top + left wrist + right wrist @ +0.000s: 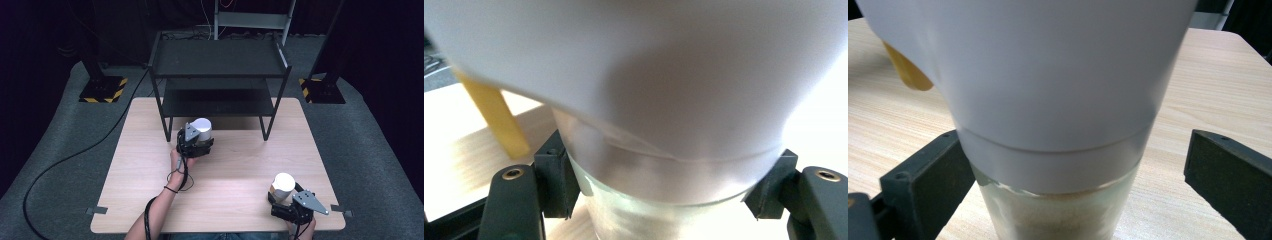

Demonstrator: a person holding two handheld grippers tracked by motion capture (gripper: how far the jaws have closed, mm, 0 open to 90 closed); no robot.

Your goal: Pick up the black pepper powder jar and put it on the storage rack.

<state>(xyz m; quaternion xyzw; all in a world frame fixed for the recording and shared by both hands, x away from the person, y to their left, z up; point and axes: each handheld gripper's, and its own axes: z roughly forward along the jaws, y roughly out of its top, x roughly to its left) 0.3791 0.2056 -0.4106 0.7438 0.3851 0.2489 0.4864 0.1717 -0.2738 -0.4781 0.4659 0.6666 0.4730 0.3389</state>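
A container with a wide white lid and a clear lower body [202, 129] is in my left gripper [196, 143], in front of the rack's lower shelf. In the left gripper view both pads press on its clear body [664, 180], and a yellow strip [499, 120] sticks out at its left. A second white-lidded container [283, 185] stands on the table near the front right corner. My right gripper [281, 198] sits around it. In the right gripper view the left jaw lies against the clear body [1058, 210], which holds pale powder, while the right jaw stands clear of it.
A black two-tier metal rack [220, 57] stands at the back of the wooden table [225, 165], its legs on the tabletop. A black cable [75, 155] runs over the grey floor at the left. Yellow-and-black stand feet [102, 90] flank the rack.
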